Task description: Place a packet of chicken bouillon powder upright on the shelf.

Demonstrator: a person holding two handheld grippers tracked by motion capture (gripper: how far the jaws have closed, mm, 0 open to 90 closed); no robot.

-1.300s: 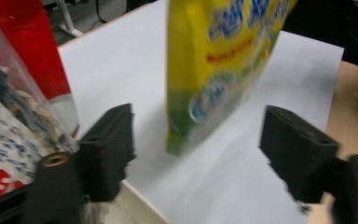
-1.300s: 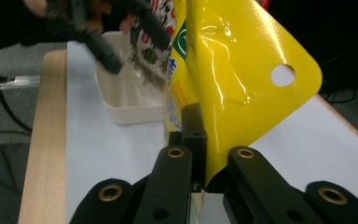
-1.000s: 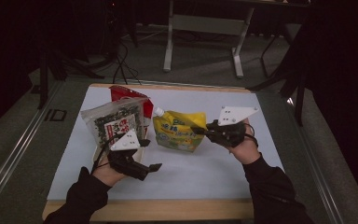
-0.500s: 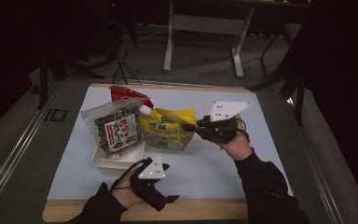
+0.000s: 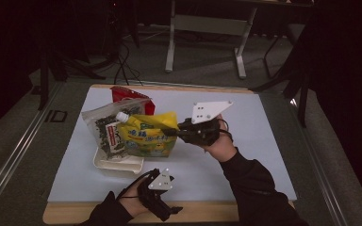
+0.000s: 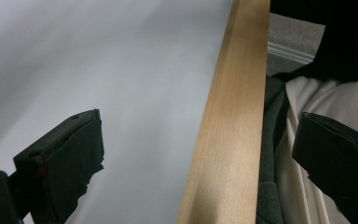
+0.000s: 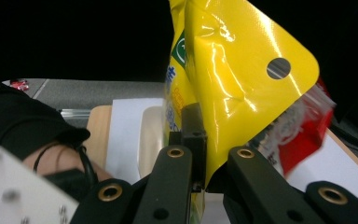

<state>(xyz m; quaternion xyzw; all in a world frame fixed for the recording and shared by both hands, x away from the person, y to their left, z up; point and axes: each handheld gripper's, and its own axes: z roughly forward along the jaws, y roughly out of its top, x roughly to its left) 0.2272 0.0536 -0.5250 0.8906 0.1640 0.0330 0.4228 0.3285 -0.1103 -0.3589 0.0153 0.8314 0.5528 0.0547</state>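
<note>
High view has the right claw [image 5: 172,132] clamped on the yellow pouch [image 5: 148,136], lifted over the white tray [image 5: 118,163]; pinched by one edge, it could slip. Left claw [image 5: 156,202] gapes empty at the bench [image 5: 264,141] edge

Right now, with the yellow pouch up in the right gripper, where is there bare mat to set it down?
Bare mat runs from the right gripper to the mat's right edge, and along the near strip between the white tray and the left gripper. The far left is crowded: the yellow pouch hangs over the tray beside the seaweed bag and red packet.
</note>
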